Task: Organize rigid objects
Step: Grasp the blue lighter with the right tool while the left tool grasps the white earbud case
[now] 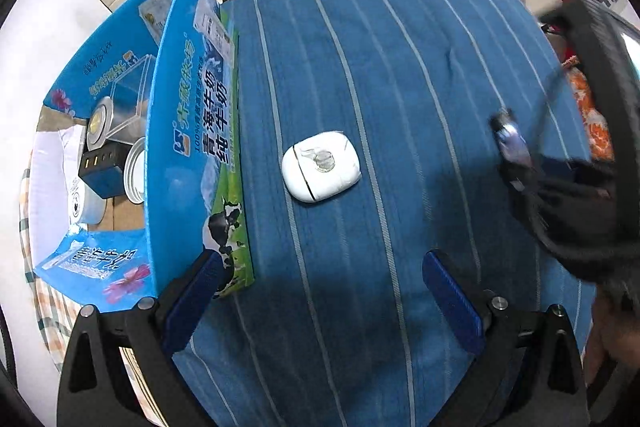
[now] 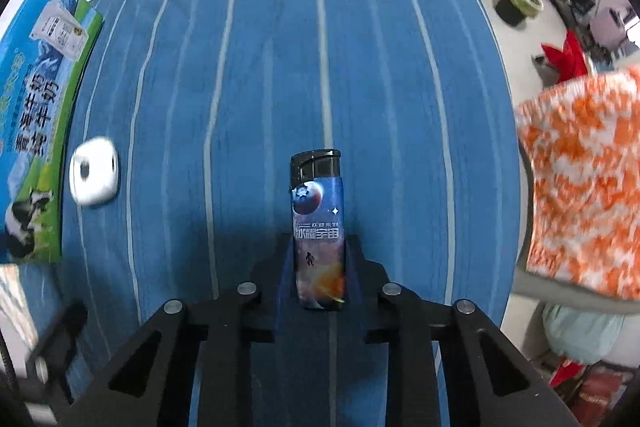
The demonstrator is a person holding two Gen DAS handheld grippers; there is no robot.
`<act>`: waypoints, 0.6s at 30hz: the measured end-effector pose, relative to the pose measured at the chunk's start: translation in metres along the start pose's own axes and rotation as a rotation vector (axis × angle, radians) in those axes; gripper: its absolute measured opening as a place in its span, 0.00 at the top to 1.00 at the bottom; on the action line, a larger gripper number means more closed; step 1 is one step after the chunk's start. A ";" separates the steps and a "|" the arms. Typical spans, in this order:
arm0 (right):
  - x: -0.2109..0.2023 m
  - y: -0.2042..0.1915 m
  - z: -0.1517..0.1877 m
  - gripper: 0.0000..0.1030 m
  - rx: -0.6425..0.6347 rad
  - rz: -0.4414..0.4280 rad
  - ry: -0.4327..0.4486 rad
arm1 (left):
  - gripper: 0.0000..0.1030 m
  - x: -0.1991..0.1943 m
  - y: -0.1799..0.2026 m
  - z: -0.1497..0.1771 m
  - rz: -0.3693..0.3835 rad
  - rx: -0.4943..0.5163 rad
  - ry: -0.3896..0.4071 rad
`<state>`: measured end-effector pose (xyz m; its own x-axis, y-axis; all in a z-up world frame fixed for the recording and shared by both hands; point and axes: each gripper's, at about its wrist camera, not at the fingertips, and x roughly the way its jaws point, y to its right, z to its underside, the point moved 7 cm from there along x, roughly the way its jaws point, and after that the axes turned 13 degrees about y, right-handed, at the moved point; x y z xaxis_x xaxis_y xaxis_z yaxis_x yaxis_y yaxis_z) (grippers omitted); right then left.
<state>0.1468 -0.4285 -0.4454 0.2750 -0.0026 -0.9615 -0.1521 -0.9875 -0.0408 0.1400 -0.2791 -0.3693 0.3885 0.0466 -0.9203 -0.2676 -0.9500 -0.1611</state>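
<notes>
Lighter (image 2: 318,227) sits pinched upright between the fingers of the right gripper (image 2: 318,259) above a blue striped cloth (image 2: 260,67). The left gripper (image 1: 320,291) hovers with fingers spread wide and nothing between them. A white earbud case (image 1: 320,167) lies on the cloth beside an open blue milk carton (image 1: 188,147), which holds a charger (image 1: 100,171) and other small items.

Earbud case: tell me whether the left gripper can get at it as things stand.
Probably yes. The left gripper is open and the earbud case lies alone on the cloth straight ahead, with nothing between. The box stands beside it, apart.
</notes>
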 end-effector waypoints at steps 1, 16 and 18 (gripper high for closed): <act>-0.003 0.006 0.011 0.74 0.029 -0.005 -0.009 | 0.01 0.002 0.001 0.001 0.003 -0.003 0.000; -0.018 0.062 0.060 0.74 0.254 0.009 -0.033 | 0.01 0.055 0.016 -0.028 -0.036 -0.252 -0.070; -0.017 0.065 0.058 0.74 0.262 0.012 -0.031 | 0.02 0.063 0.010 -0.027 -0.044 -0.266 -0.094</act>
<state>0.0776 -0.4833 -0.4476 0.2429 -0.0057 -0.9700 -0.3973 -0.9129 -0.0941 0.1859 -0.2943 -0.4196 0.3077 0.1059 -0.9456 -0.0072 -0.9935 -0.1136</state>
